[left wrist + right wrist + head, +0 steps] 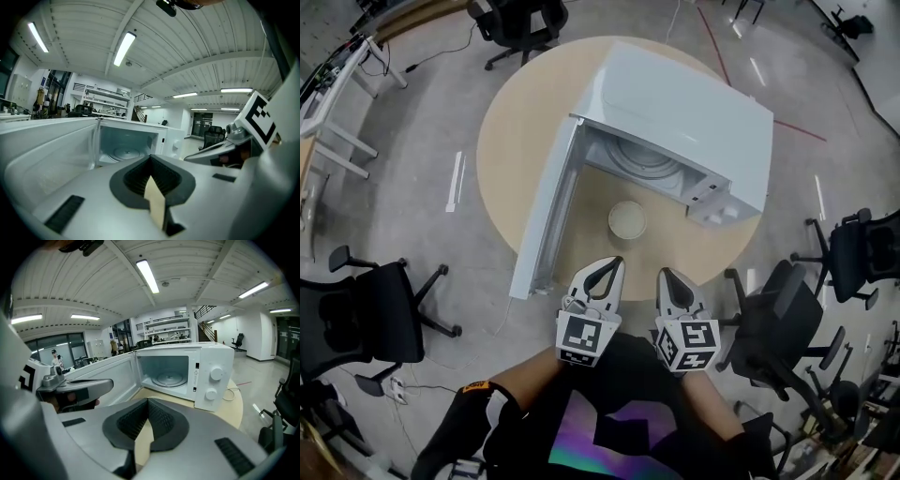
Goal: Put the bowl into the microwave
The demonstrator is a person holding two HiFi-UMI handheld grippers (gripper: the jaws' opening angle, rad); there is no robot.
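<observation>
Grippers number two: the left gripper [614, 264] and the right gripper [664, 275] are held side by side just in front of the person's body, at the near edge of a round wooden table [514, 141]. Each gripper's own view shows its jaws closed tip to tip with nothing between them, only a strip of tabletop visible through the hollow behind the tips.

Just beyond the two tips, and apart from both, one bowl [627, 220] stands upright on the table, nearer the left gripper's tip than the right's. It is pale, round and shallow.

Past the bowl is one white microwave [694, 122], its single door [546, 211] swung wide open to the left. The bowl stands in front of the open cavity, outside it. One glass plate [169, 378] lies inside. Two round knobs [216, 374] sit one above the other on the front panel.

Black office chairs [366, 319] stand on the floor around the table.
</observation>
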